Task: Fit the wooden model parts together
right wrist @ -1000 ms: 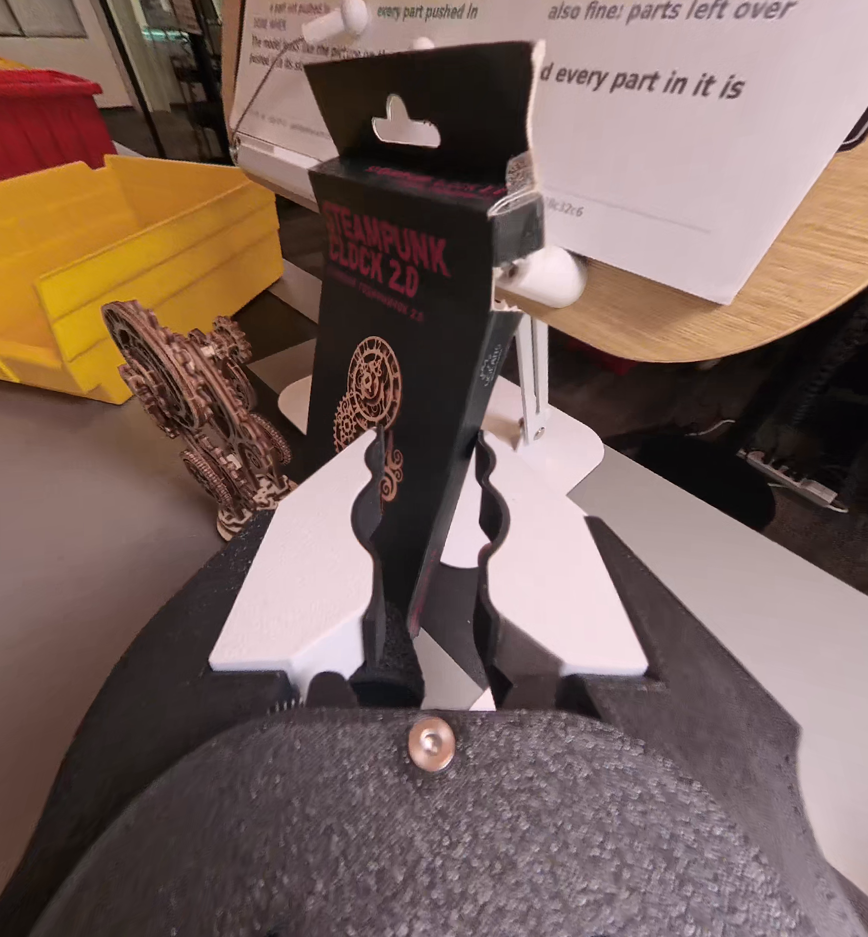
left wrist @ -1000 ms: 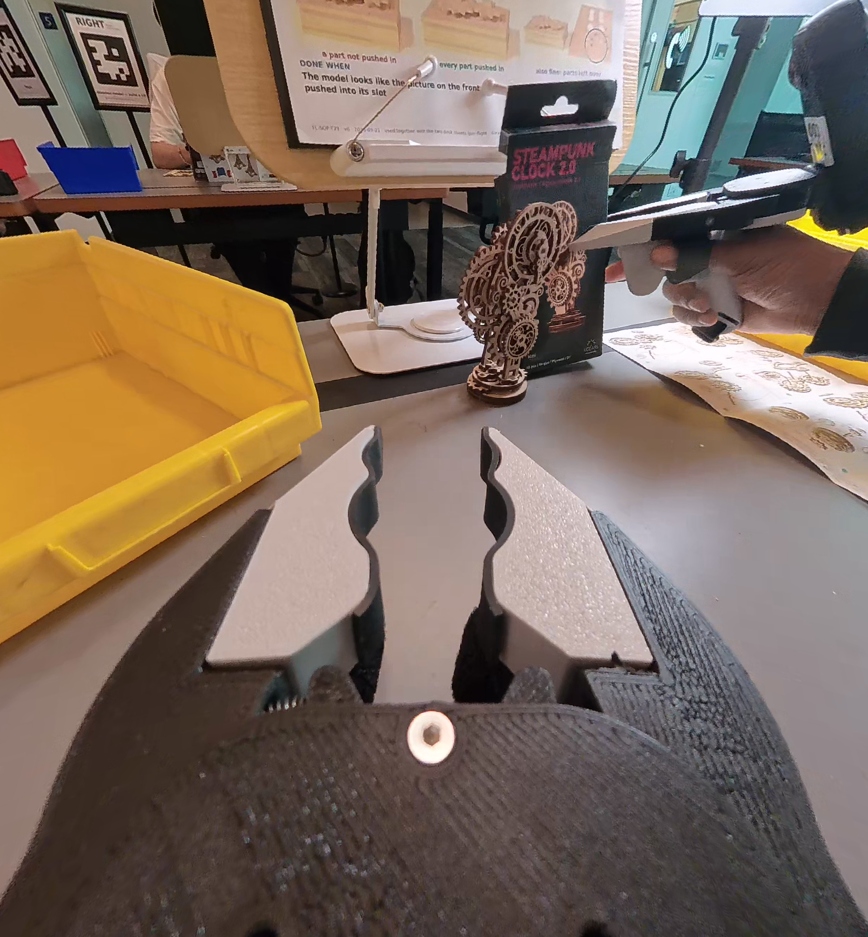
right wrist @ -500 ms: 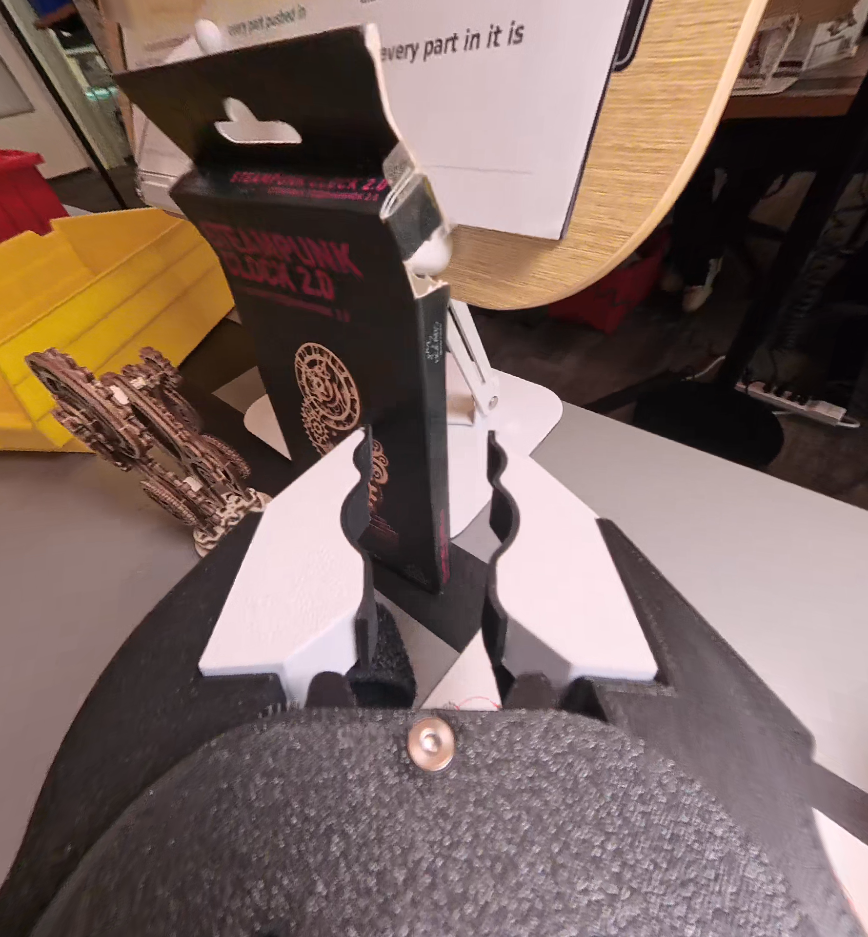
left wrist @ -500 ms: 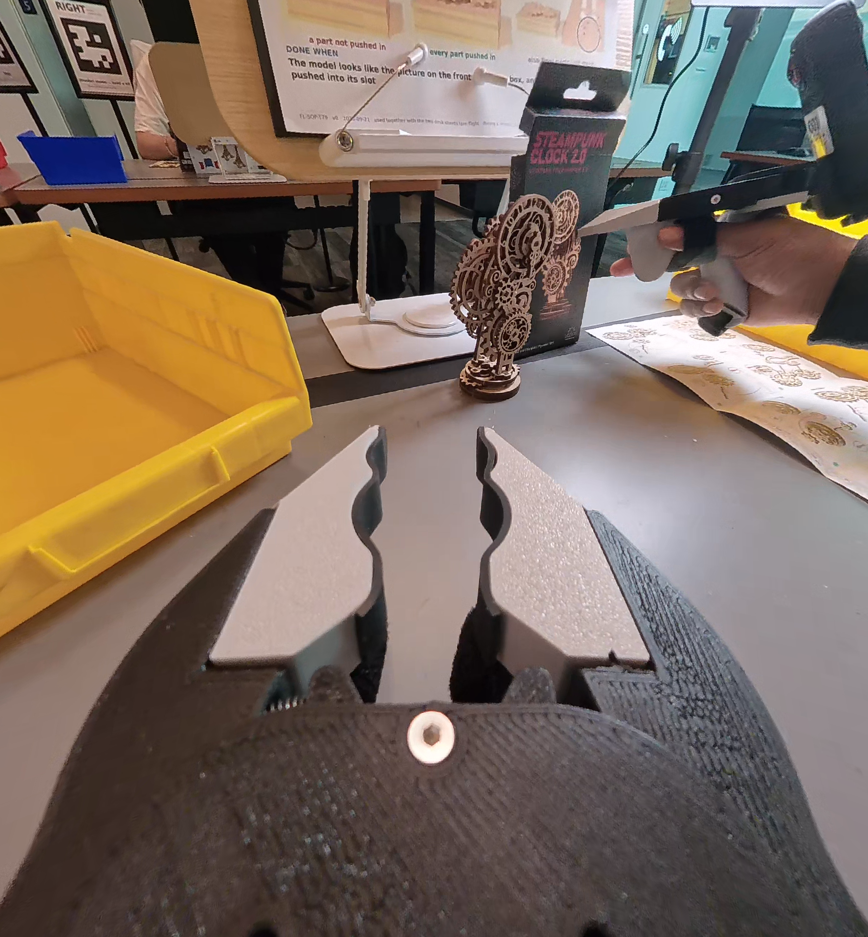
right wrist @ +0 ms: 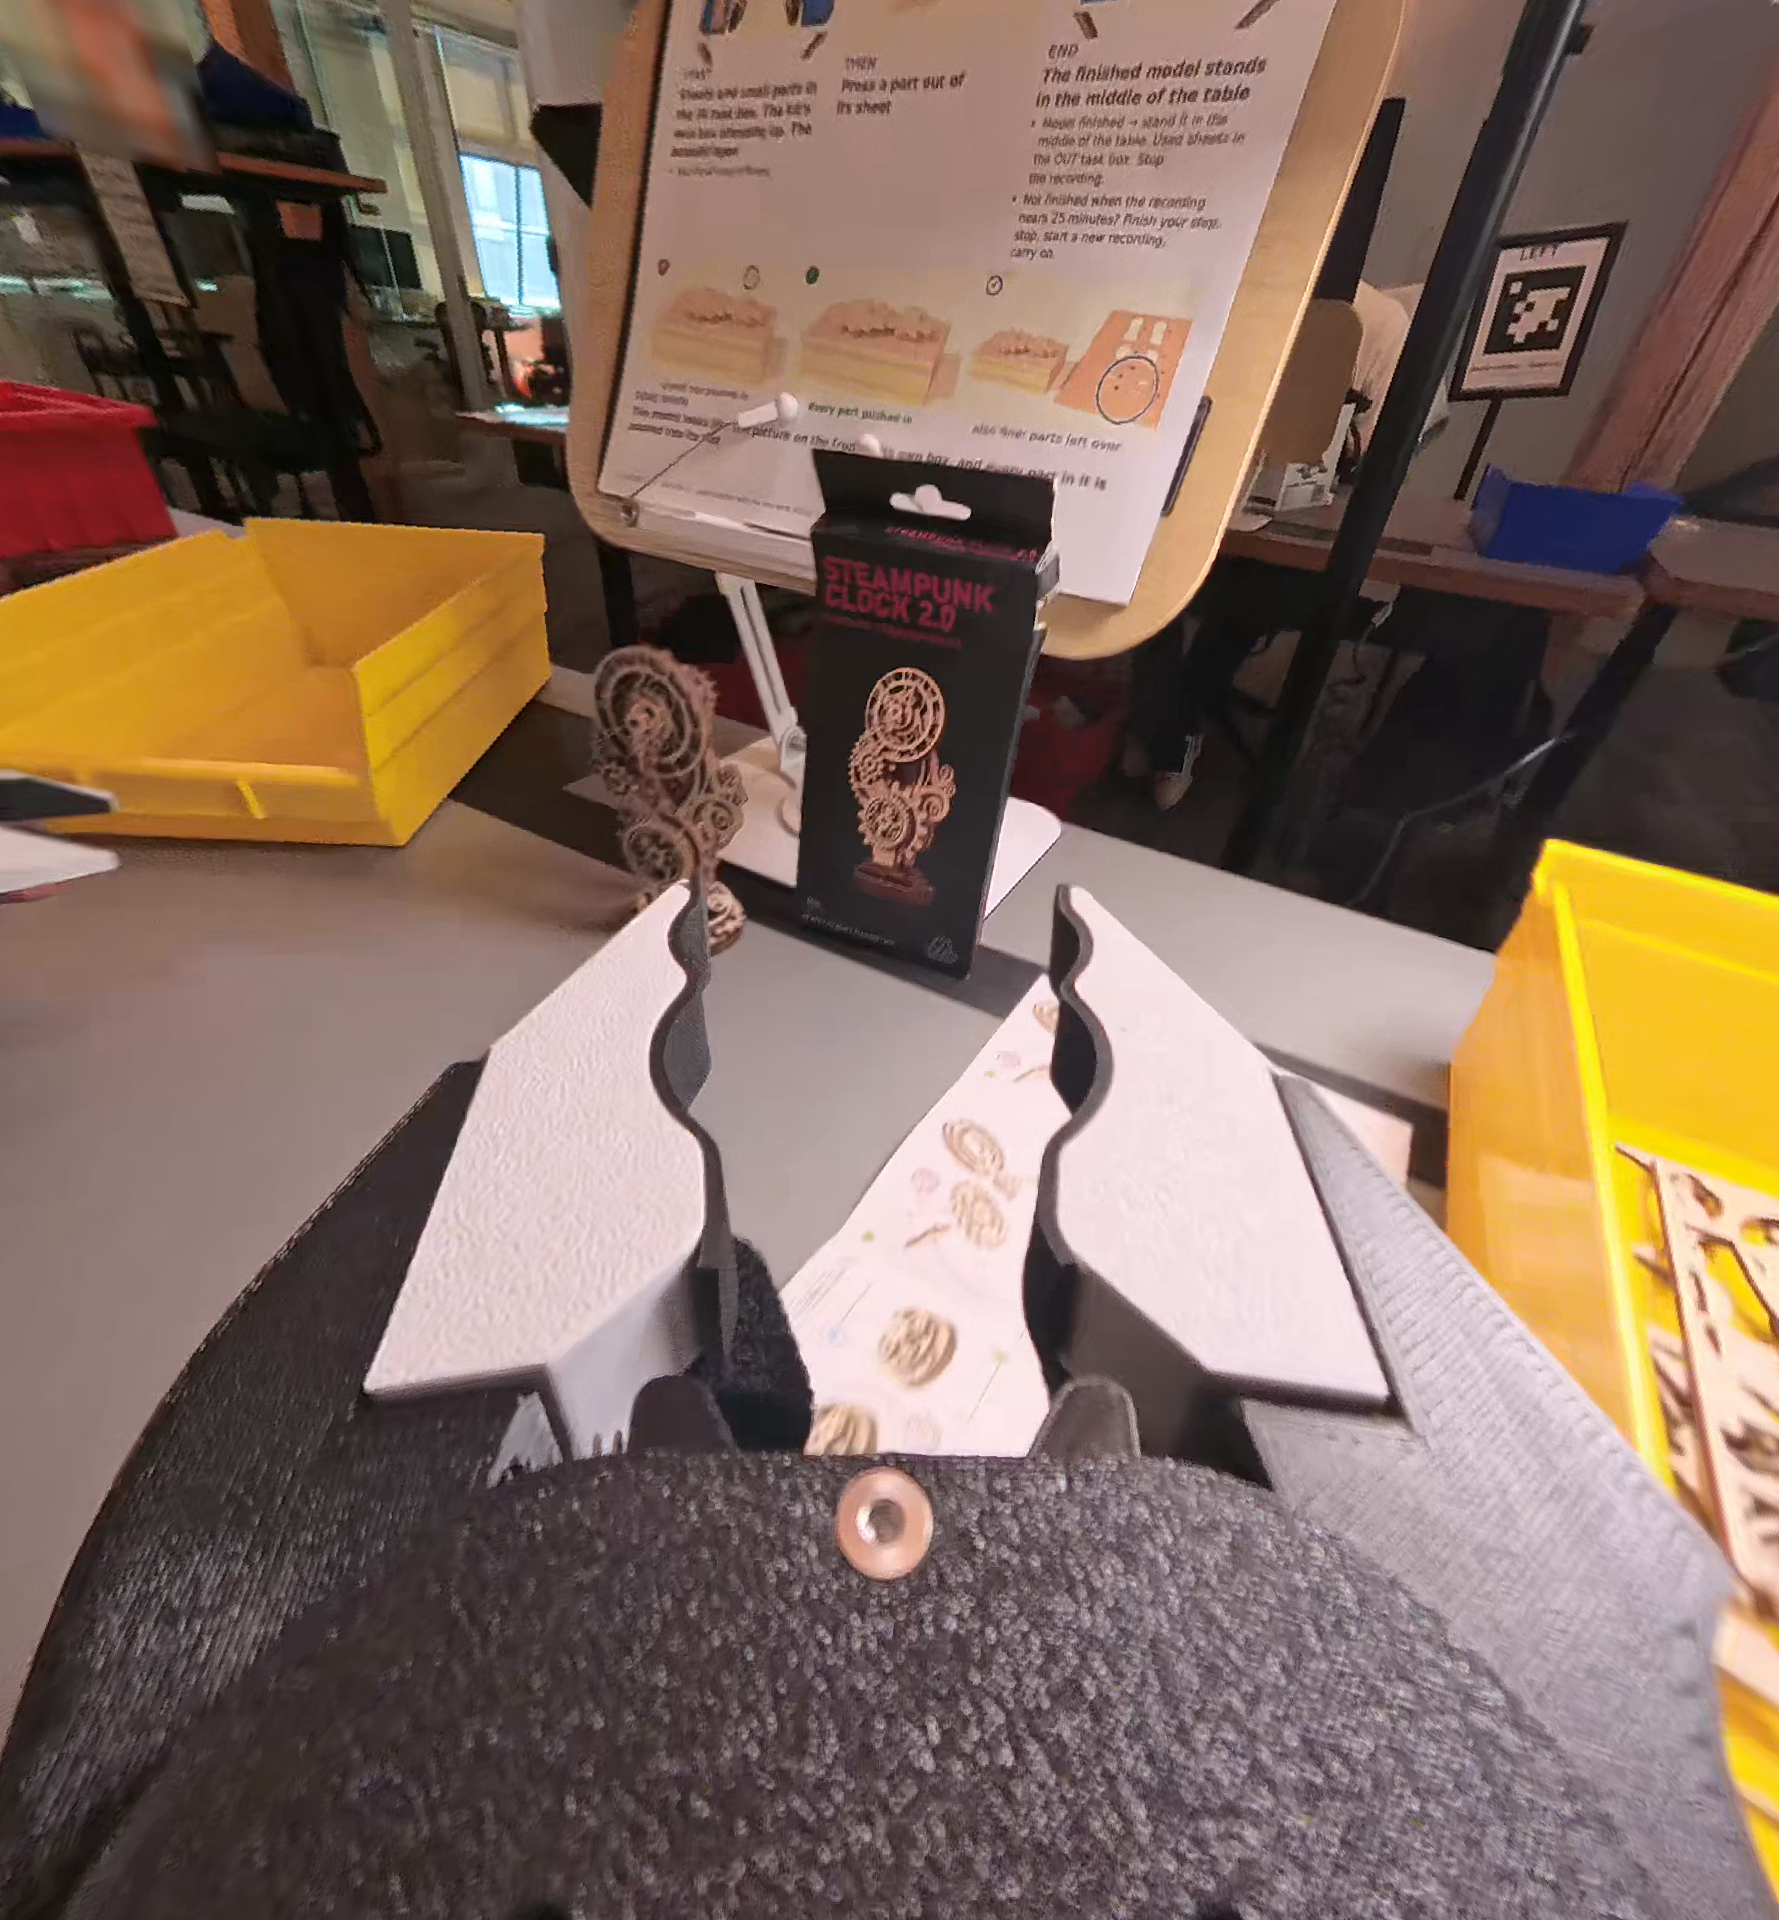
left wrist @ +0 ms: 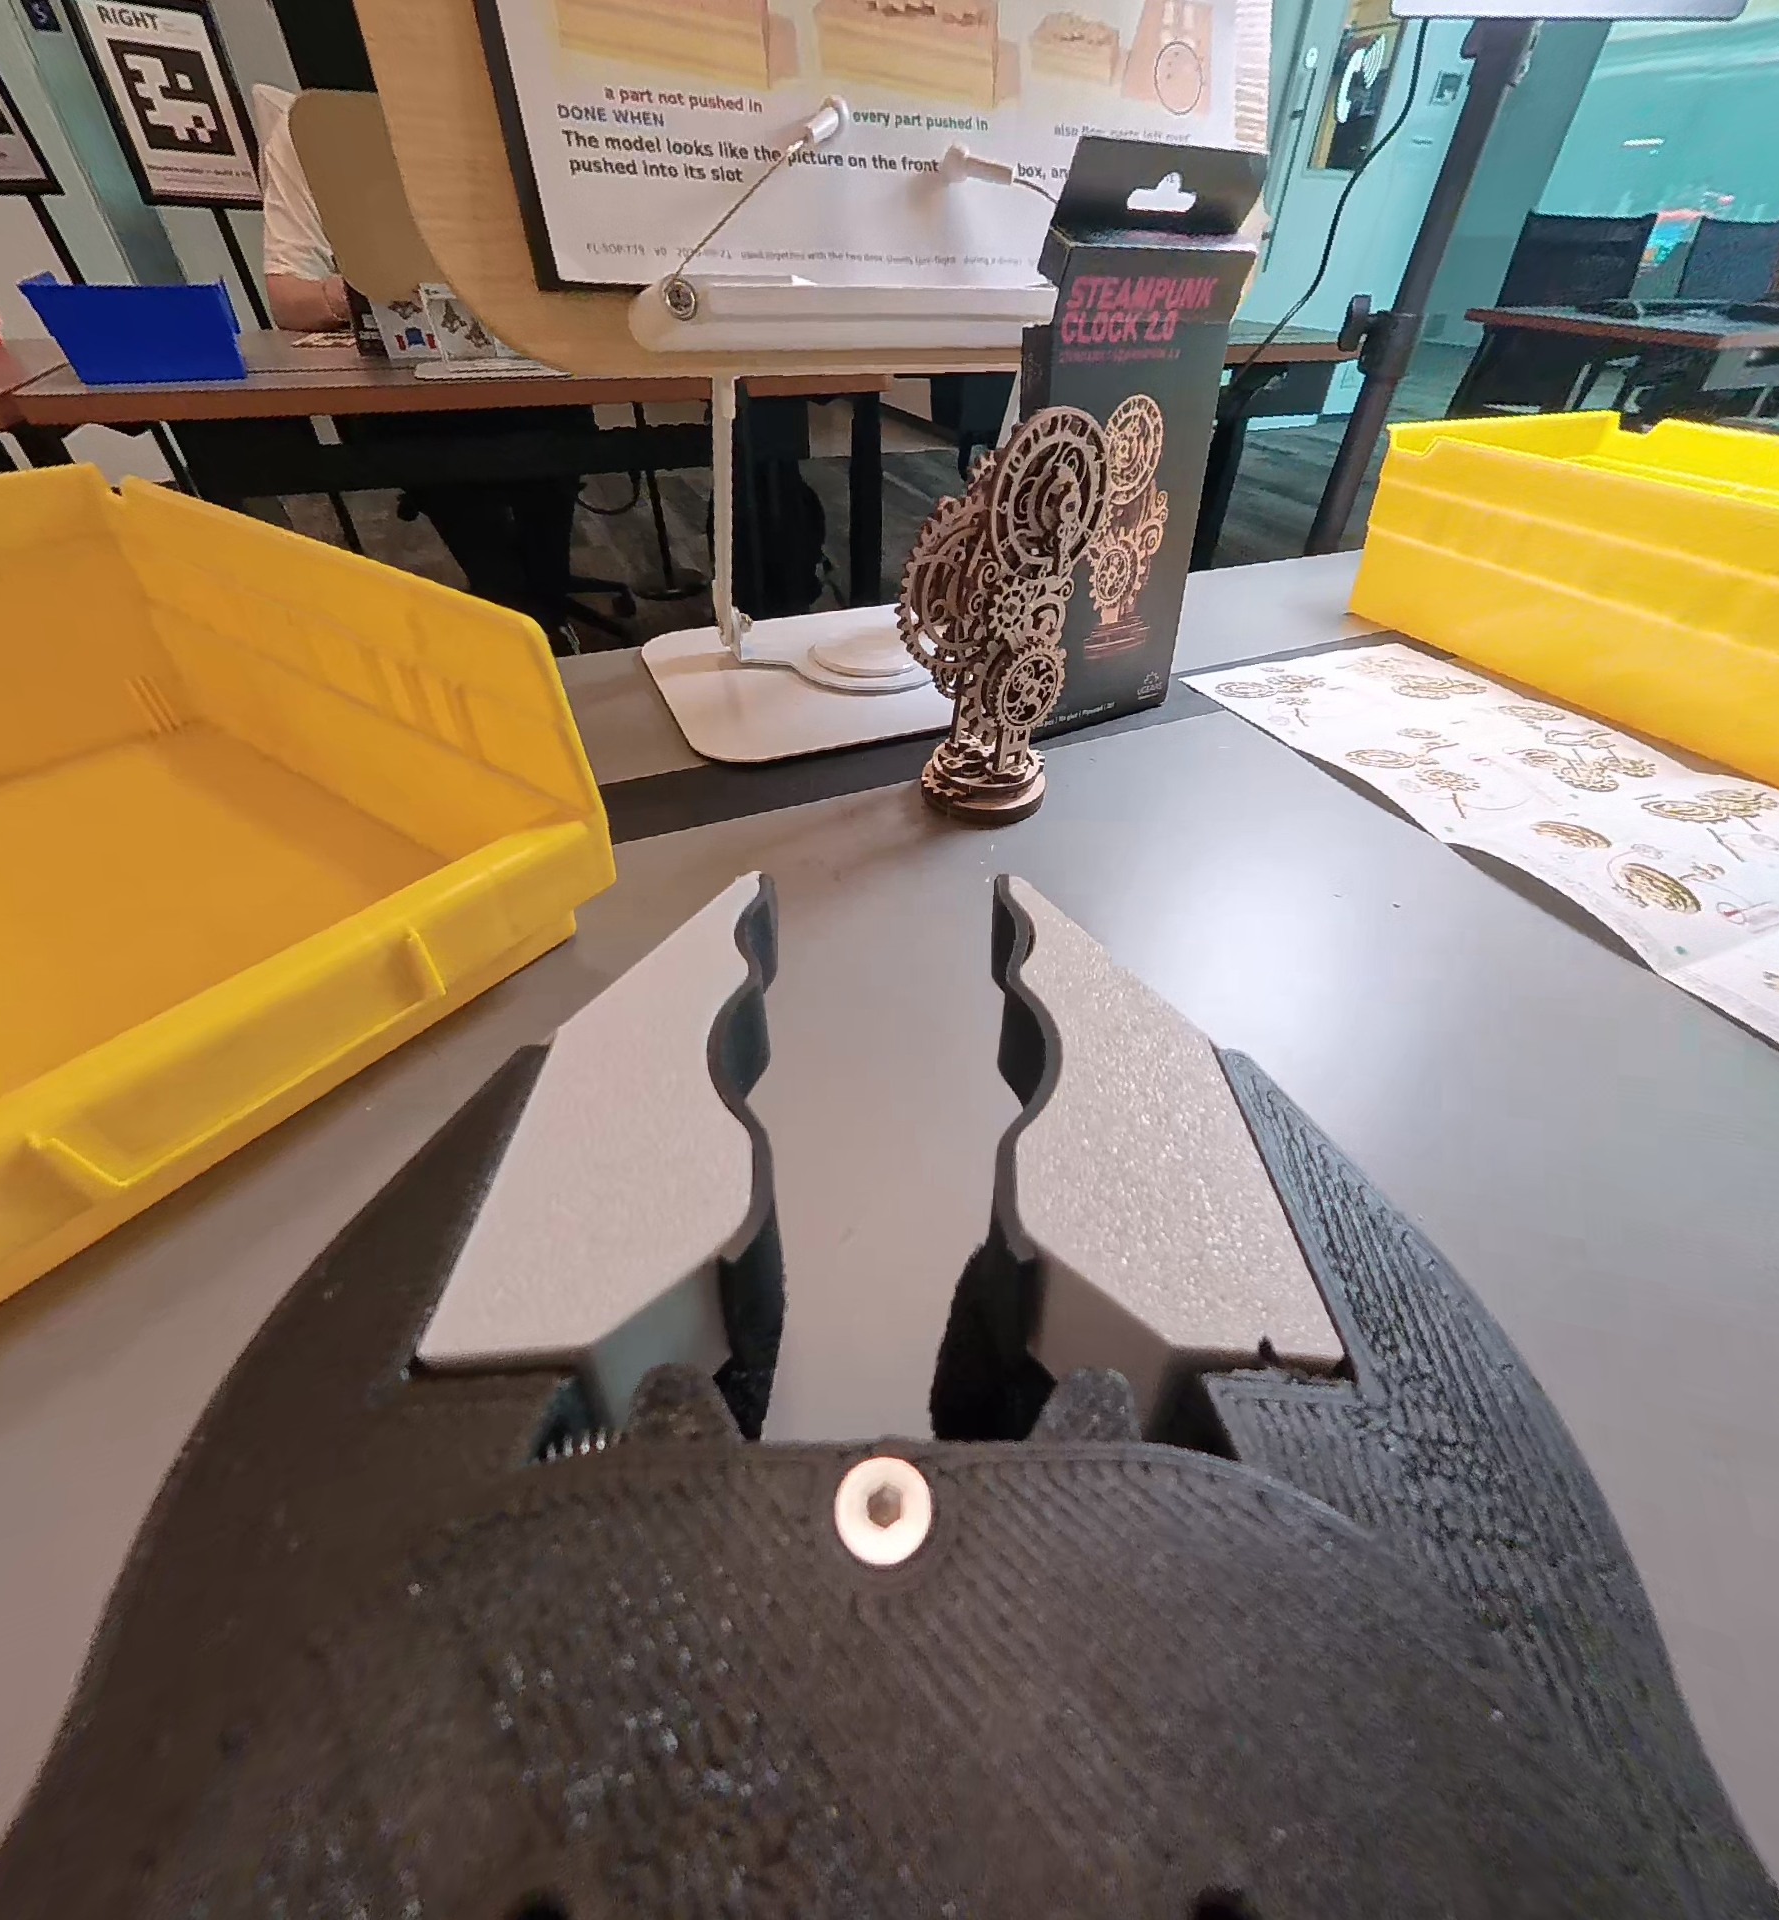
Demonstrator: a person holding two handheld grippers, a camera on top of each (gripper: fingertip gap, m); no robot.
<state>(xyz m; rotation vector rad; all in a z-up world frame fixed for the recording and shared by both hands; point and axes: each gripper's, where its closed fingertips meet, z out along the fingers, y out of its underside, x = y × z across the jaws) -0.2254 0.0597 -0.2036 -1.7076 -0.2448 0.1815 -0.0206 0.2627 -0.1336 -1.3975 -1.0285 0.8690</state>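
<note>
The assembled wooden gear clock model (left wrist: 1010,623) stands upright on the grey table, with the black kit box (left wrist: 1134,457) upright right behind it. Both show in the right wrist view, the model (right wrist: 661,779) to the left of the box (right wrist: 916,727). My left gripper (left wrist: 877,914) is open and empty, low over bare table well short of the model. My right gripper (right wrist: 877,925) is open wide and empty, pulled back from the box, above the printed instruction sheet (right wrist: 926,1236).
A yellow bin (left wrist: 189,852) stands at the left. A second yellow bin (right wrist: 1695,1195) at the right holds wooden part sheets. The instruction sheet (left wrist: 1550,831) lies at the right. A white stand (left wrist: 760,696) carrying an instruction board stands behind the model.
My right gripper opened, let go of the black box, which now stands on the table, and drew back to the right. My left gripper opened slightly.
</note>
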